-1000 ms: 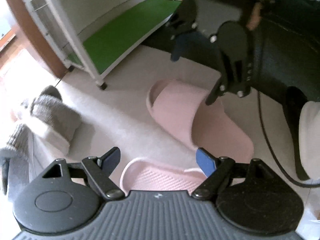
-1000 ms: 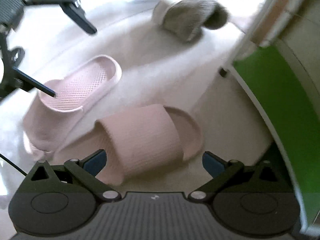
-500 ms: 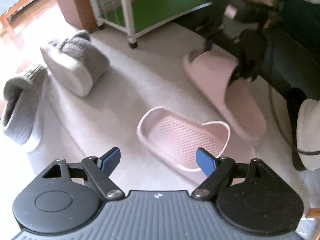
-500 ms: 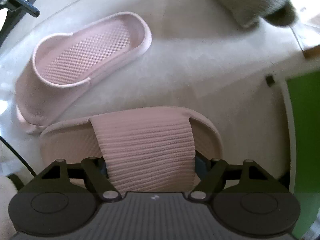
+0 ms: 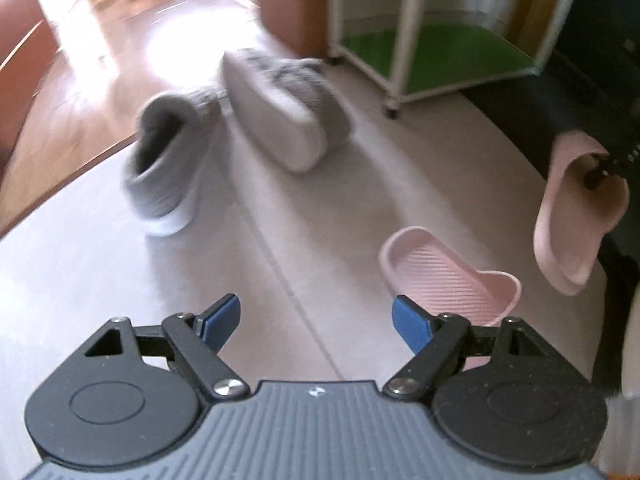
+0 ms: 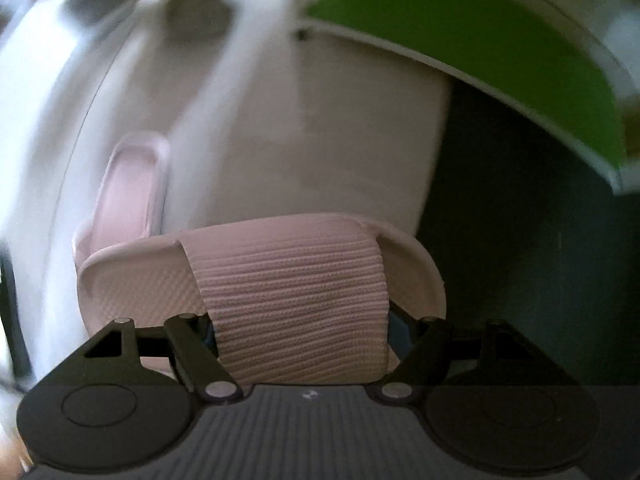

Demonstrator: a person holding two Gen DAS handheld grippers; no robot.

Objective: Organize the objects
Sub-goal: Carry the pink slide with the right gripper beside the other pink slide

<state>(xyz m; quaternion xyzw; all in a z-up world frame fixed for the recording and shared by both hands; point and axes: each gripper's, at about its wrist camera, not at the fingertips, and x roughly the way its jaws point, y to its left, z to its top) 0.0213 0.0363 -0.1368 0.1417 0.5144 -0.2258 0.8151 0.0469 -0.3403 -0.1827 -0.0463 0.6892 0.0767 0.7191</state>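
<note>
A pink slide sandal (image 6: pixel 292 300) is sitting clamped in the right gripper (image 6: pixel 298 332), whose jaws have just been closing on it; the blue pads are pressing against both sides of its ribbed strap. From the left wrist view the same sandal (image 5: pixel 576 216) is hanging clear of the floor, tilted steeply with its toe end pointing down, at the right edge of the scene in front of a dark-clothed person.

Its mate, a second pink slide sandal (image 5: pixel 448 276), is lying flat on the pale tiled floor (image 5: pixel 280 220) just below and beside the lifted one, footbed facing up. The left gripper (image 5: pixel 316 316) is hovering over the floor with its jaws standing wide apart and nothing between them; the lying sandal is just beyond its right fingertip.

Farther off, two grey knitted slippers (image 5: pixel 288 116) are resting on the floor near each other, one on its side with the opening showing, both blurred. Behind them a white-framed rack with a green shelf (image 5: pixel 440 48) is standing on small feet.
</note>
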